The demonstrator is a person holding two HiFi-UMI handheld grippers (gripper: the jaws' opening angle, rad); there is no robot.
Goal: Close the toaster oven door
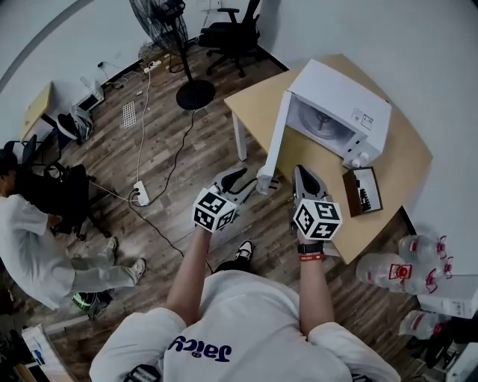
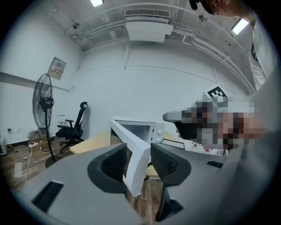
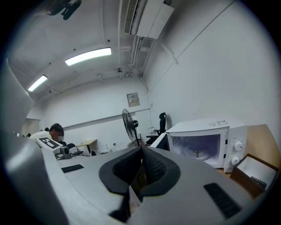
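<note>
A white toaster oven (image 1: 340,112) stands on a wooden table, its door (image 1: 275,145) swung out toward me. My left gripper (image 1: 250,185) is at the door's free end. In the left gripper view the door's edge (image 2: 137,176) runs between the jaws of the left gripper (image 2: 139,153), which stand apart, with a gap on the right side. My right gripper (image 1: 301,177) hovers just right of the door, over the table's front edge. In the right gripper view the right gripper (image 3: 141,154) has its pads together, and the oven (image 3: 206,143) lies ahead to the right.
A brown box (image 1: 364,190) sits on the table (image 1: 396,194) in front of the oven. Water bottles (image 1: 407,272) lie on the floor at right. A standing fan (image 1: 168,22), an office chair (image 1: 231,33), a power strip with cables (image 1: 140,194) and a seated person (image 1: 37,239) are to the left.
</note>
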